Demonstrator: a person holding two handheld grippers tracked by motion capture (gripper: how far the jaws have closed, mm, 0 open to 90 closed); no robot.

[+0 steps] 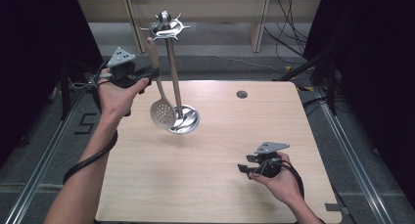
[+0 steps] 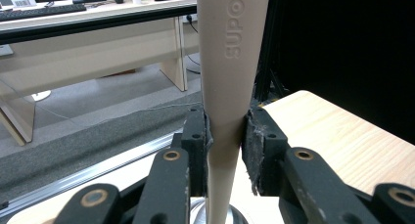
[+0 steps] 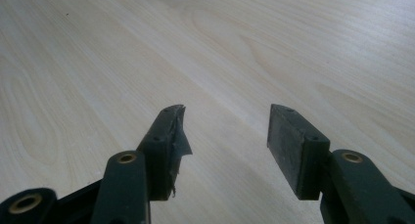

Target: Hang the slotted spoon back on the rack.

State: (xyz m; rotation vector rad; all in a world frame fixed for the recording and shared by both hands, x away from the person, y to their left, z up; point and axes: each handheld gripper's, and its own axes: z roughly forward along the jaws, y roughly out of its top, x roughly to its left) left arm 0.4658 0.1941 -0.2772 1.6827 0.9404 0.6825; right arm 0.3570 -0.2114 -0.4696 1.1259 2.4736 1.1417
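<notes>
Table [image 1: 215, 185]: light wood, bare across the near half; utensil stand [image 1: 172, 62] upright at far left of centre, round steel base on the tabletop, hook crown at top. Slotted spoon [image 1: 159, 89]: beige handle up near the crown, perforated bowl hanging low just above the base (whether the handle end is on a hook I cannot tell). Left gripper [image 1: 147, 76]: jaws closed on the handle [image 2: 226, 87], mid-shaft, pads square. Right gripper [image 1: 243, 168]: low at near right, jaws parted, holding nothing. Judgement: keep the handle vertical; move slowly near the hooks; avoid knocking the post.
</notes>
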